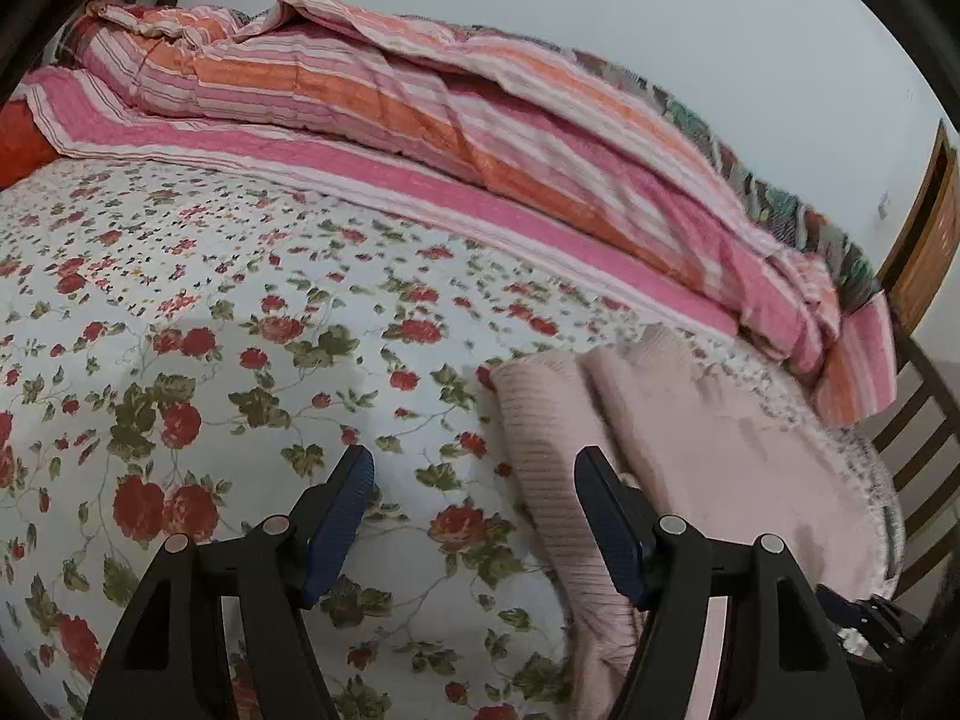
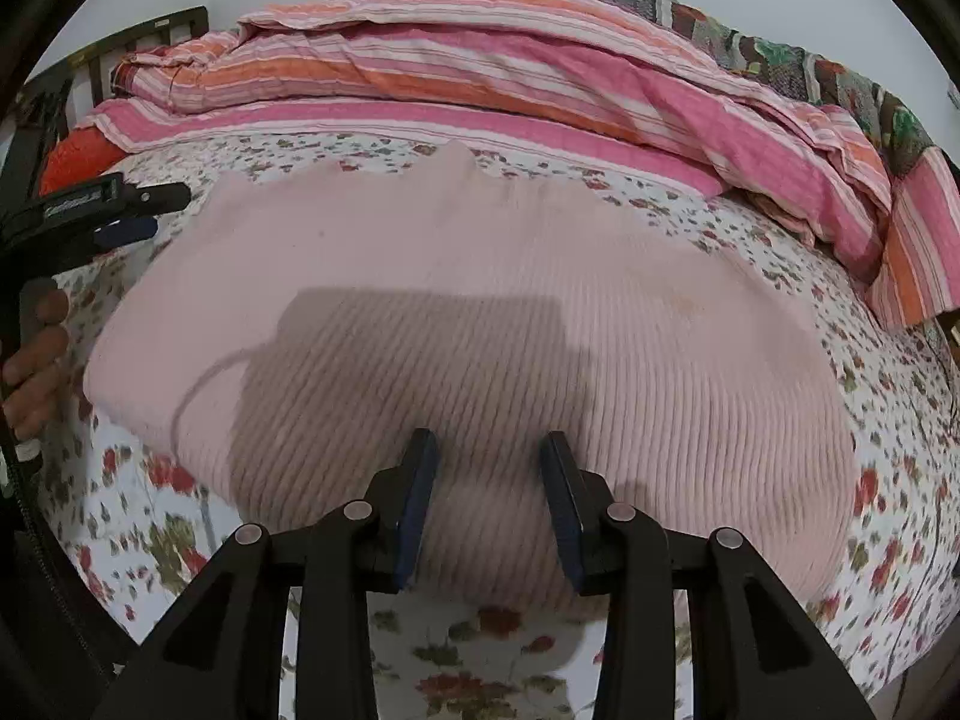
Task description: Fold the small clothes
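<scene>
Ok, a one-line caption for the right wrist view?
Open right gripper poised over a pale pink ribbed knit garment spread on a floral bedspread.

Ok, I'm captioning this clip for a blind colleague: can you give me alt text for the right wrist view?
An open right gripper hovers over the near edge of a pale pink ribbed knit garment spread on a floral bedspread. A striped pink and orange quilt lies bunched along the far side, and the left gripper, held in a hand, pokes in at the left edge.
</scene>
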The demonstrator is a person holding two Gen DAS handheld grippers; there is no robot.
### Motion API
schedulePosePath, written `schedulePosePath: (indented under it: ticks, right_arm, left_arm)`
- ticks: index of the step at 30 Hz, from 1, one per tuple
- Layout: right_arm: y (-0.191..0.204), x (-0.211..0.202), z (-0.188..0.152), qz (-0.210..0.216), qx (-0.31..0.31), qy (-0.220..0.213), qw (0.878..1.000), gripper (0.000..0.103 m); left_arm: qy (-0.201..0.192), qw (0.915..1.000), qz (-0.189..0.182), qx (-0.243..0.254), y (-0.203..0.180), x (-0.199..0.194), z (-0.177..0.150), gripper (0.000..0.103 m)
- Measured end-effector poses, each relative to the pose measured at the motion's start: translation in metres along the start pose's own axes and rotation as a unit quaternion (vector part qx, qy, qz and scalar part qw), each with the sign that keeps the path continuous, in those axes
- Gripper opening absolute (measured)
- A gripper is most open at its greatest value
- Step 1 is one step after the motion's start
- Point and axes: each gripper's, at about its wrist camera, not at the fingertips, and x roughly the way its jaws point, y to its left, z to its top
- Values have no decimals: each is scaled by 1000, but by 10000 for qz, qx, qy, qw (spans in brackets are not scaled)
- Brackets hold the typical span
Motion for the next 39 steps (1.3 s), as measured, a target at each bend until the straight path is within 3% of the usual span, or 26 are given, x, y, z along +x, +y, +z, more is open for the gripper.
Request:
schedulePosePath:
  ticks: [6,17,20,23,25,27,30,33,36,39]
  right_arm:
    - [1,0,-8,-84,81,-202,9997,38]
    - [7,0,-14,-262,70,-455,9986,39]
    - [9,-2,-14,-314,-70,-418,9986,39]
    - [10,-7,-17,-261,-157,-408,9987,39]
    - [8,-13,-21,-106,-198,-412,9989,39]
    - [2,-25,-24,225,-221,-434,9986,39]
    - [-18,-56,-20,517,-260,-898,9943,43]
    - [-46,-80,-5,114,-141,-1572,9874,66]
    - [-91,-82,18,-142,354,-1865,9817,68]
    - [-133,-67,25,-470,986,-2079,9720,68]
  left_arm:
    - [-32,9993,310,220,-7,6,-6,66]
    - [11,9985,376,387,-10,10,-7,68]
    - [-18,9988,244,421,-8,9,-7,68]
    - [-93,9994,-130,296,-4,3,-7,69]
    - [-109,9982,-522,262,-5,-3,-7,71]
    - [-94,9979,-616,185,-8,-8,-5,73]
    - [119,9960,-891,12,-18,-20,-2,73]
    - [121,9956,-914,176,-33,-40,-14,82]
    - [334,9945,-934,328,-40,-51,-38,85]
    - [679,9926,-999,115,-35,-56,-66,85]
